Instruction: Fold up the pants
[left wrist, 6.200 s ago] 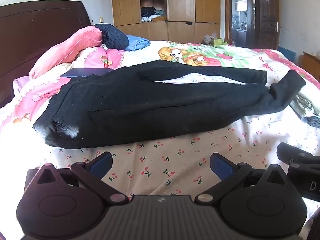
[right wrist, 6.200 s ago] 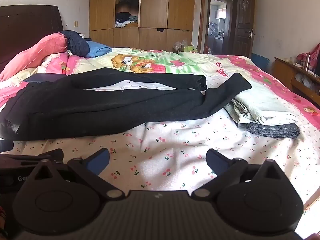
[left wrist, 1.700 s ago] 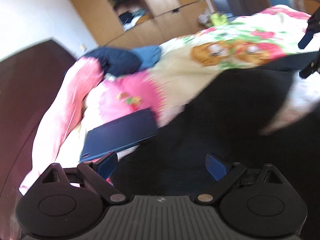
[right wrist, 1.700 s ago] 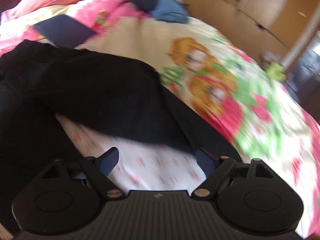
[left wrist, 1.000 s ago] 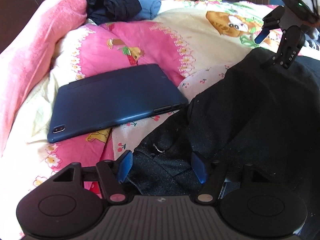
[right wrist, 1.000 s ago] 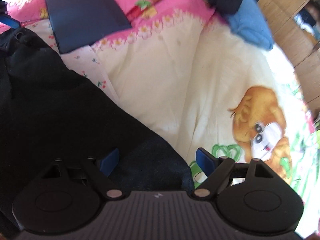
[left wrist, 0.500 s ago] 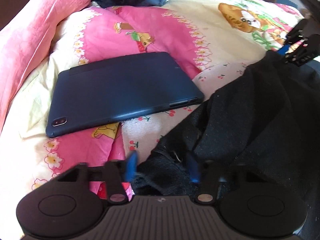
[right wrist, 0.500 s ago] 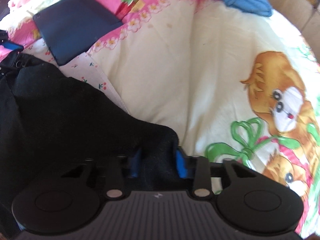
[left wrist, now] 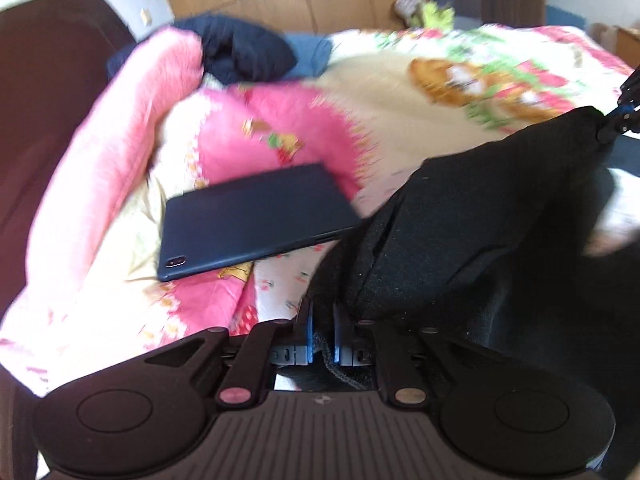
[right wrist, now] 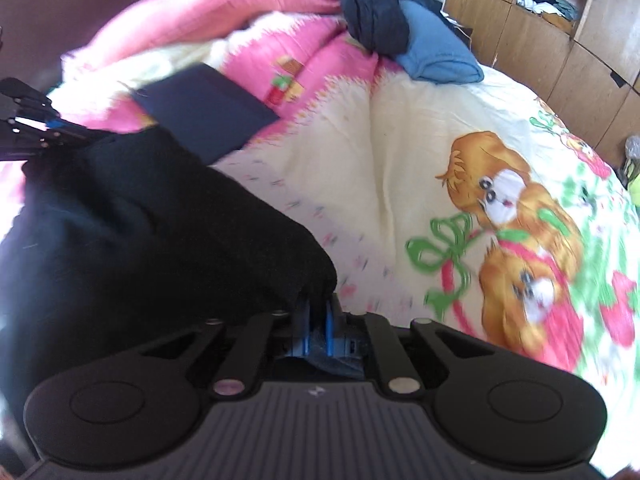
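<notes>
Both claws have just clamped onto the black pants (left wrist: 472, 240), each pinching a bunch of the dark cloth between its blue pads. The left claw (left wrist: 322, 334) grips the fabric near the waistband end, a frayed bit poking out below its jaws; the right claw (right wrist: 318, 322) has closed on an edge of the same garment further along. The cloth stretches between the two, raised off the bed (right wrist: 400, 152), while the rest of the pants hangs down dark at the right of the left wrist view.

Just beside the lifted cloth lies a dark blue tablet (left wrist: 252, 220), flat on the flowered quilt, its near corner hidden behind the pants. Beyond it a pink pillow (left wrist: 132, 128) leans by the dark headboard (left wrist: 48, 92), with a bundled navy garment (right wrist: 376, 4) and a blue cushion (right wrist: 436, 52) near the head of the bed. Wooden wardrobes (right wrist: 552, 48) stand behind.
</notes>
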A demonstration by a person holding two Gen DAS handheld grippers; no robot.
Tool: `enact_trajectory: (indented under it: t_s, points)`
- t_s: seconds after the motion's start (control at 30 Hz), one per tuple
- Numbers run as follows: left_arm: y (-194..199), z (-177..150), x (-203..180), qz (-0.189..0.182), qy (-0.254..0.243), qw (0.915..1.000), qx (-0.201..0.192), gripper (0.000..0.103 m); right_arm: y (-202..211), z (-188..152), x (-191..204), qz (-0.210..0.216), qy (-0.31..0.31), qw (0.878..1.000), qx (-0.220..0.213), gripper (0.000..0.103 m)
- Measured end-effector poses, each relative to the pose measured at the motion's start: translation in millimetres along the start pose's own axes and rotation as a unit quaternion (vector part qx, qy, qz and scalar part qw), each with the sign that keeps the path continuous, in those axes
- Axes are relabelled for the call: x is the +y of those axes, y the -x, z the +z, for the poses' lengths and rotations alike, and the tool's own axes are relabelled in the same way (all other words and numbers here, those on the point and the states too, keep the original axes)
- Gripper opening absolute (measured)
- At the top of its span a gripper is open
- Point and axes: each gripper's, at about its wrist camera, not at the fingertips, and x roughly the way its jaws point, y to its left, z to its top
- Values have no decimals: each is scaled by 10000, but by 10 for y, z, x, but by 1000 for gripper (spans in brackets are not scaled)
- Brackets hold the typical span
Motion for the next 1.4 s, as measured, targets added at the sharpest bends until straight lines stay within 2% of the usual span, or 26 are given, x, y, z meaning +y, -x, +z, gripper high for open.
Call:
enact_trajectory:
  t_s: [0.07, 0.2, 0.3, 0.4, 0.47, 0.57, 0.63, 0.7, 0.77, 0.83, 0.87, 0.93, 0.97, 1.0, 1.07, 1.13, 1.23, 1.3, 1.4]
  points:
    - [378, -108, -145, -38, -90, 10000, -1, 24, 385, -227, 123, 143, -92, 9998, 49, 7]
    - [851, -399, -529, 303, -640, 9975, 21, 26, 922, -799, 497, 427, -91, 9985, 344, 7]
    - [881, -689, -851, 509, -1054, 9930, 142, 26, 877, -1319, 871, 645, 73, 9960, 616, 7]
    - [743, -1045, -1085, 609, -1412, 9874, 367, 26, 605, -1802, 1207, 589, 333, 9948, 765, 8]
    - [681, -1306, -1182, 703, -1598, 9838, 416, 29, 421, -2055, 1371, 293, 452, 9952, 816, 8]
    - [654, -1584, -1297, 940, -1893, 9770, 275, 32, 404, -2247, 1606, -222, 767, 9955, 514, 12]
    - [723, -1730, -1391, 1120, -2146, 9703, 41, 32, 475, -2263, 1783, -529, 978, 9927, 461, 17]
    - [813, -1864, -1483, 1336, -2407, 9610, -262, 33, 596, -2310, 1966, -697, 1230, 9891, 405, 16]
    - [857, -1934, -1522, 1521, -2398, 9580, -386, 33, 702, -2261, 2168, -787, 1151, 9900, 219, 16]
    - [911, -1963, -1546, 1552, -2416, 9564, -535, 33, 788, -2206, 2402, -702, 1130, 9911, 81, 18]
    - [921, -1989, -1555, 1639, -2470, 9532, -593, 34, 799, -2146, 2541, -697, 1265, 9895, -81, 23]
    - [948, -2011, -1523, 1699, -2295, 9558, -698, 36, 765, -1986, 2822, -732, 1531, 9848, -382, 37]
    - [980, -2050, -1507, 1722, -2169, 9579, -762, 37, 716, -1890, 2958, -730, 1628, 9827, -504, 47]
    - [993, -2095, -1496, 1764, -2122, 9579, -787, 38, 652, -1792, 3086, -676, 1685, 9813, -643, 51]
    - [1059, -2221, -1479, 1807, -2125, 9572, -767, 40, 474, -1619, 3315, -508, 1901, 9771, -803, 55]
    - [1072, -2289, -1404, 1753, -2017, 9604, -796, 40, 222, -1443, 3504, -491, 2173, 9708, -891, 61]
    - [1072, -2392, -1405, 1811, -2127, 9555, -946, 40, -143, -1250, 3770, -546, 2514, 9617, -943, 62]
    - [1069, -2413, -1425, 1637, -2274, 9541, -1057, 41, -336, -1147, 3897, -610, 2748, 9548, -953, 62]
    - [1084, -2481, -1480, 1498, -2643, 9453, -1184, 48, -519, -981, 3993, -715, 2773, 9525, -1032, 59]
